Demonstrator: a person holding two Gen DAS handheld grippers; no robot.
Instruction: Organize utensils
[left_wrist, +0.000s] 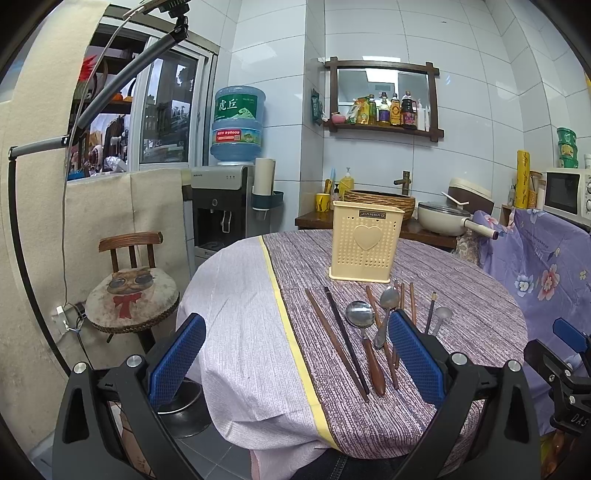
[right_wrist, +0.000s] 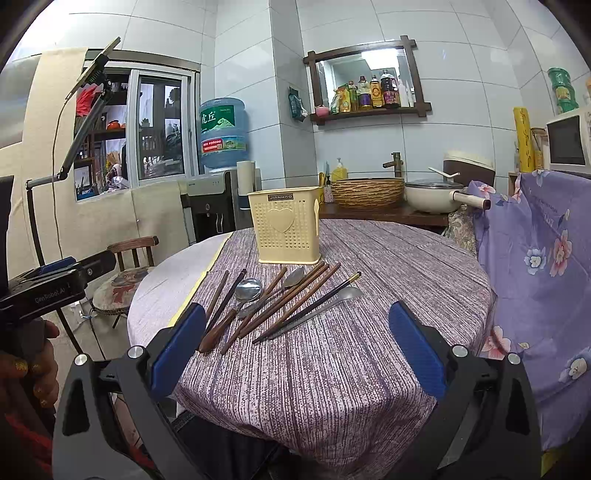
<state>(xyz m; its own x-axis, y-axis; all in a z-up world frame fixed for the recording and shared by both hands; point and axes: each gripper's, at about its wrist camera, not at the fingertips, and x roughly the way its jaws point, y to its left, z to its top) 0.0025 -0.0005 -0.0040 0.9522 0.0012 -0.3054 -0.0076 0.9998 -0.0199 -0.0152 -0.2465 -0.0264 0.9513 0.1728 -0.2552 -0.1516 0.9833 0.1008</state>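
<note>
In the left wrist view, the left gripper (left_wrist: 297, 360) is held back at the near edge of the round table (left_wrist: 236, 295), its jaws spread wide and nothing gripped between them. Beyond it, the utensils are seen loose on the purple striped cloth: a wooden-handled spoon (left_wrist: 364, 334), a smaller metal spoon (left_wrist: 386, 310), a dark chopstick (left_wrist: 345, 332), a brown chopstick (left_wrist: 334, 338) and several more brown sticks partly hidden behind the right finger. They lie roughly side by side with handles toward the person, probably so each can be pinched from the near end. The cream utensil holder (left_wrist: 364, 242) stands upright just behind them, open top upward, and appears to hold nothing yet.

In the right wrist view, the right gripper (right_wrist: 297, 352) is likewise held wide open and empty, above the cloth near the table's front. The same pile is seen fanned out left of centre, with a black gold-tipped chopstick (right_wrist: 308, 308) and a slim metal spoon (right_wrist: 321, 308) lying nearest this gripper, touching along their length. The holder (right_wrist: 284, 225) sits behind the pile. No utensil seems sorted yet; the task is judged at its start.
</note>
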